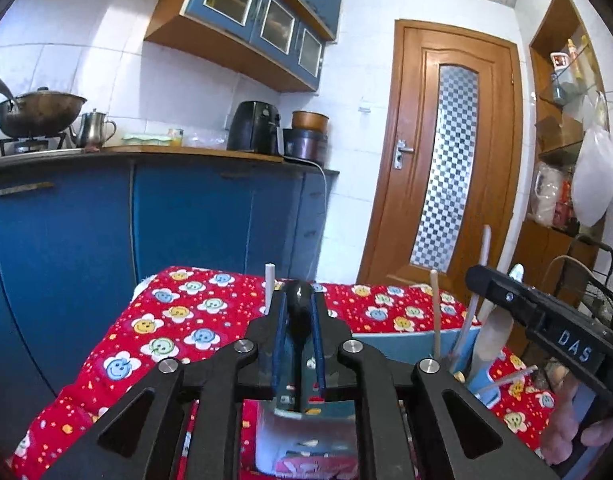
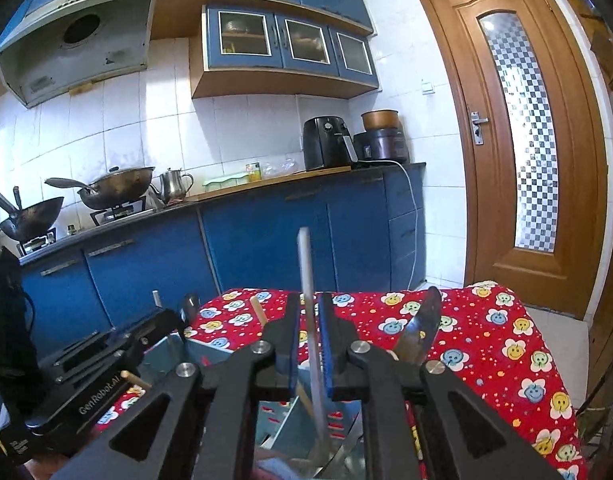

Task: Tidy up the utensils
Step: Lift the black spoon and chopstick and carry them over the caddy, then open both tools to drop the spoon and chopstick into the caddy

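**Kitchen utensils — two hand-held grippers, each holding one item**

Left hand-held gripper (image 1: 299, 312): jaws drawn narrow around a black spoon (image 1: 299, 304), bowl end uppermost, standing roughly upright between the blue pads (image 1: 280, 332). A thin white stick (image 1: 269, 288) rises just beside the left pad; whether it touches cannot be told.

Right hand-held gripper (image 2: 308, 336): jaws narrow, clamped on a white chopstick (image 2: 307, 280) that stands near upright and runs down between the pads into the container below.

Container: a light blue holder (image 1: 390, 342) resting on the tabletop (image 2: 486, 344), which is covered by a red cloth printed with smiling flowers. In the left wrist view the holder sits to the right of the left gripper and carries several upright pieces — a pale wooden chopstick (image 1: 435, 312), a white chopstick, a wooden spatula (image 1: 496, 332). The right gripper's body crosses above it in that view.

Knife (image 2: 420, 330): metal blade pointing up, tilted, just right of the right gripper's jaws; its base is hidden behind the gripper.

Surroundings: blue cabinets (image 2: 266, 248), a wok on the stove (image 2: 118, 188), a steel kettle (image 2: 176, 182), a black air fryer (image 2: 326, 142), a wooden door (image 2: 522, 132).
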The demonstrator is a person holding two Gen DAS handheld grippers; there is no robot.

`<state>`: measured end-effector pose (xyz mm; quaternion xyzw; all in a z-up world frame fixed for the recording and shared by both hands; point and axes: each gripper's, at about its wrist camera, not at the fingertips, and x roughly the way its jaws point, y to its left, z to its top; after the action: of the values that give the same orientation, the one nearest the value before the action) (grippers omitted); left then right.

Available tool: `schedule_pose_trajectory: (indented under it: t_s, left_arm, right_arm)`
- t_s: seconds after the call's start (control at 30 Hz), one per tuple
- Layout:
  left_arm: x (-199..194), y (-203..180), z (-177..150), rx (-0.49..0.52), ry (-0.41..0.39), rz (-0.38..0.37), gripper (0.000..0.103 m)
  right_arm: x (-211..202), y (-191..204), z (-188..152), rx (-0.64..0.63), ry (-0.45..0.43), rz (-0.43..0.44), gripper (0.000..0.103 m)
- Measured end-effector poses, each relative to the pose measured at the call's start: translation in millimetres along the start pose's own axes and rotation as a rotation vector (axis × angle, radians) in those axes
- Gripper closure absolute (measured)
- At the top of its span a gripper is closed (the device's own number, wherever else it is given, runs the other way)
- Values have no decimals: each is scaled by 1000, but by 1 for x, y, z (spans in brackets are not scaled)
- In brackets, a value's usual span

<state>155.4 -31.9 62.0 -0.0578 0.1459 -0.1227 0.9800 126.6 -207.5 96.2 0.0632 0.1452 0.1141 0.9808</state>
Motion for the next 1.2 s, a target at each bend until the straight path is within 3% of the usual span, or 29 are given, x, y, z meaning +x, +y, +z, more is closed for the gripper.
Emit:
schedule_pose_trajectory:
  t_s: [0.07, 0.1, 0.43, 0.63, 0.97, 1.2]
  left_arm:
    - [-5, -1, 0, 8, 7, -6, 71]
    - [-9, -2, 0, 10, 5, -5, 68]
    - [-51, -4, 9, 16, 25, -21, 67]
    - [-78, -3, 9, 19, 65, -14, 66]
    - [-130, -3, -5, 40, 125, 1, 65]
    - [-149, -2, -30, 48, 144, 9, 58]
  right_arm:
    - [-7, 1, 2, 10, -5, 5, 80]
    - [-11, 1, 3, 20, -10, 8, 78]
    - [-62, 8, 12, 58, -43, 20, 69]
    - [-94, 15, 9, 91, -11, 10, 67]
    - [-139, 36, -23, 99, 76, -10, 63]
    - [-158, 53, -54, 67, 123, -42, 56]
